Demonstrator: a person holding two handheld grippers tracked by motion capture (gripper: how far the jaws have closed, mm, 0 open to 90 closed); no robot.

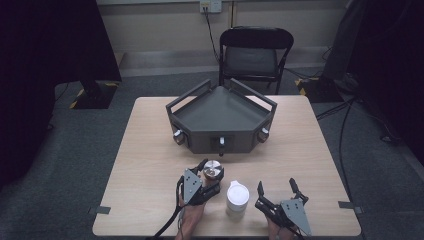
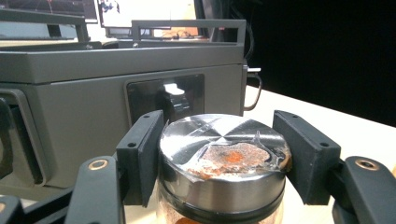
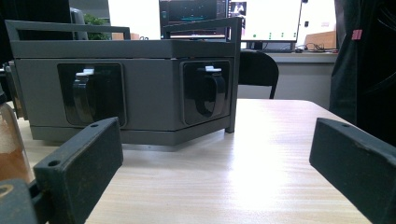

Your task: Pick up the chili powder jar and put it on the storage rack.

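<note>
A: Two black claws, one white lidded cup (image 1: pixel 237 196), one grey angular metal box (image 1: pixel 220 120) on the worktop (image 1: pixel 150 150).

B: Left claw (image 1: pixel 209 178) clamps one steel-lidded glass jar (image 2: pixel 223 163) before the box; right claw (image 1: pixel 276 189) gapes, empty.

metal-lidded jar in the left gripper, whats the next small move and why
Probably a short lift straight up. The left gripper is shut on the metal-lidded jar, pads pressing both sides of the lid, so the grip looks settled. The white cup stands close beside it and the grey tray box sits just ahead, so rising first avoids both. The right gripper rests open.
</note>
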